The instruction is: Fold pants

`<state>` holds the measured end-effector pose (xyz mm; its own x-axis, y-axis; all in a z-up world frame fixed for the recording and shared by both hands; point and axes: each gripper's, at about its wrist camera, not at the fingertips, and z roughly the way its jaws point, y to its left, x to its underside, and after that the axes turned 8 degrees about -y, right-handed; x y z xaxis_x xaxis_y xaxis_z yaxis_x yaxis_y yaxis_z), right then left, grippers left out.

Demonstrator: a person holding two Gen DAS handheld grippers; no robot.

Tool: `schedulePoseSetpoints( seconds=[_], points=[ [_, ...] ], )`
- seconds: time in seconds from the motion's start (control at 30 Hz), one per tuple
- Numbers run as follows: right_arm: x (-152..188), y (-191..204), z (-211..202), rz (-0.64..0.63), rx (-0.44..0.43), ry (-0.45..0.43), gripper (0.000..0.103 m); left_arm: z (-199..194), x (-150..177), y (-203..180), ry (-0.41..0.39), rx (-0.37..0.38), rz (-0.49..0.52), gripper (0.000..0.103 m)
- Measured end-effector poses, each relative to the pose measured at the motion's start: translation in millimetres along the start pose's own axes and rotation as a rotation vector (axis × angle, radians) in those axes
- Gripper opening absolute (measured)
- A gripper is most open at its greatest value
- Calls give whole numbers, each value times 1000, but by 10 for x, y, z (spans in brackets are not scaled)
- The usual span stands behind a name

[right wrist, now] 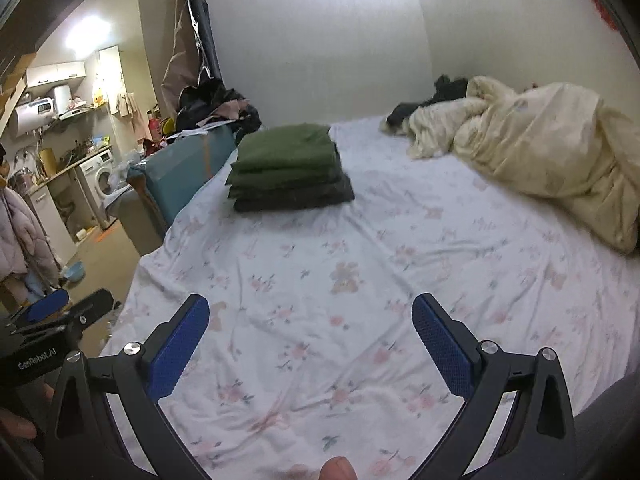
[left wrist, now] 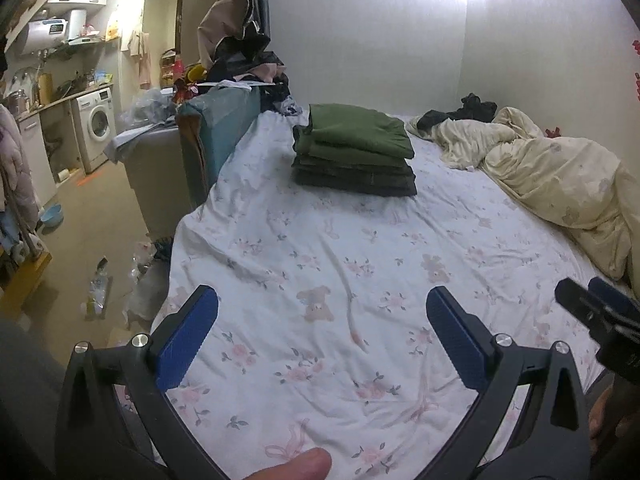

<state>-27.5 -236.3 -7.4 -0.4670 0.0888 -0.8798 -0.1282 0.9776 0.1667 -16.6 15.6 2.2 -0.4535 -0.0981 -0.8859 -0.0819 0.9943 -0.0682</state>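
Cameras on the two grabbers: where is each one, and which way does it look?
Left wrist: sits on the left gripper, looks down over the flowered sheet; a fingertip and the right gripper show.
Right wrist: sits on the right gripper, same direction; the left gripper shows.
Both share the stack of folded pants and cream quilt.

Cream duvet (left wrist: 560,184) bunched on floral sheet (left wrist: 320,272); washing machine (left wrist: 96,128) beyond.
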Motion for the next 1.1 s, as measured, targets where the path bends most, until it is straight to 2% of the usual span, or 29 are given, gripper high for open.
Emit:
schedulePoseSetpoints(
  seconds=[1.1],
  points=[
    [41, 37, 13, -6, 20, 4, 103, -19, -7, -30, 2, 18, 24, 103]
  ],
)
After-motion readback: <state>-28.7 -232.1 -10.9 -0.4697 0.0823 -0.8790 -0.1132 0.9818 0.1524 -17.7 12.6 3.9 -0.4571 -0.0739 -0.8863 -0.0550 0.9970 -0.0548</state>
